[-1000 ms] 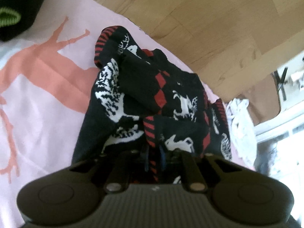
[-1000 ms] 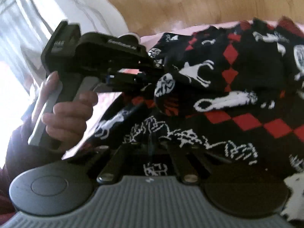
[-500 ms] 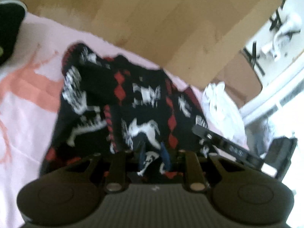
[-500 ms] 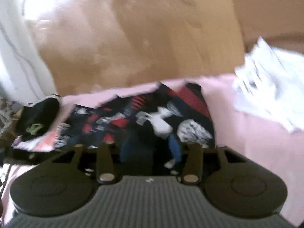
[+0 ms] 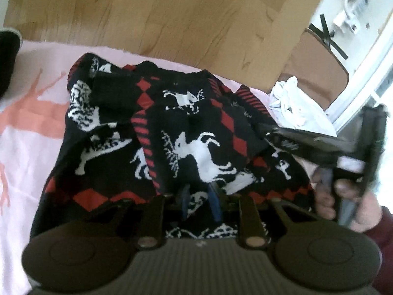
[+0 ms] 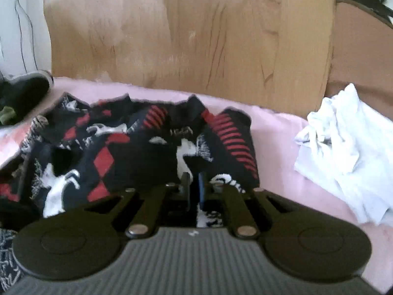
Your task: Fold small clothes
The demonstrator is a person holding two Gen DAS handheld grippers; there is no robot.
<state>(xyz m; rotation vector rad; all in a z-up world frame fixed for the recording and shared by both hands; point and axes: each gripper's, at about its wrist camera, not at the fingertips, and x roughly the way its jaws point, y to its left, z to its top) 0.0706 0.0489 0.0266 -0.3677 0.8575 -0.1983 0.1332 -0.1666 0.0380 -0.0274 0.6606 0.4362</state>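
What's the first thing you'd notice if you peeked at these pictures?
The black sweater with red diamonds and white reindeer jumps out first, crumpled in the middle of the pink blanket. The left gripper pinches its near edge, and the right gripper, whose jaws have just been closing, bites its right side. A rumpled white cloth lies apart on the blanket's right, before a wooden board.

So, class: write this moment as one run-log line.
stage: folding | item: black patterned sweater | left tongs: pinching sweater | right tongs: just closing on sweater | nearby: white cloth | surface: pink sheet
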